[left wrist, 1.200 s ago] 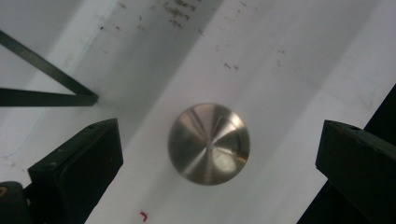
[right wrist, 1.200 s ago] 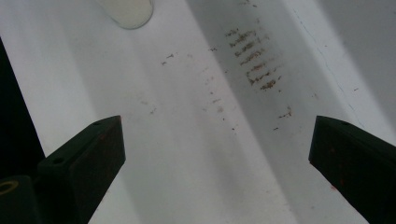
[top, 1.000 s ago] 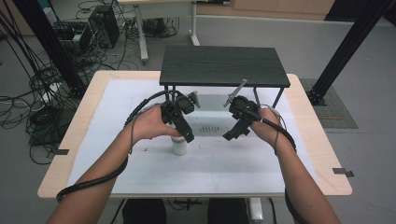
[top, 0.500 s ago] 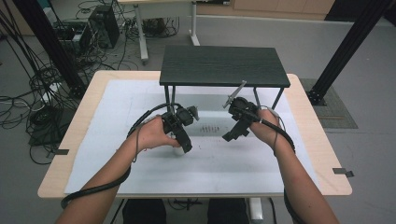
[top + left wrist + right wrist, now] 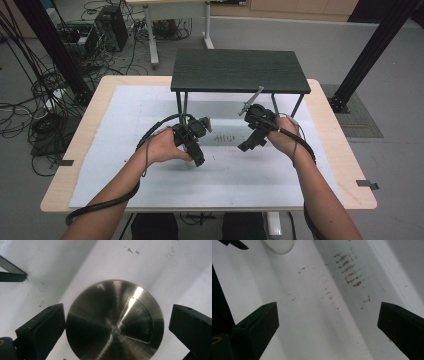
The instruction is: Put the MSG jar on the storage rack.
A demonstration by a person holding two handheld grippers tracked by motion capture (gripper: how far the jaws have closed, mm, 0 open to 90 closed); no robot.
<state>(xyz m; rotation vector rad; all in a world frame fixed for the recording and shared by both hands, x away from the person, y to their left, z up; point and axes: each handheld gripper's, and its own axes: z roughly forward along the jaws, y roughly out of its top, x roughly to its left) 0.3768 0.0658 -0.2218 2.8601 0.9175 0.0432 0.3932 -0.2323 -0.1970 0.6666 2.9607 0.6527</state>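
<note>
On the tabletop (image 5: 90, 150), the small raised shelf (image 5: 239, 70) stands at the far side. My left claw (image 5: 196, 152) sits before the shelf's left legs, over a round lid (image 5: 113, 320). My right claw (image 5: 250, 141) lies before its right legs, apart from my left.

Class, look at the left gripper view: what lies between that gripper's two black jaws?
A round brushed-metal lid, seen from above, sits between the open jaws of the left gripper in the left gripper view. Neither jaw presses on it; white table shows around it.
</note>
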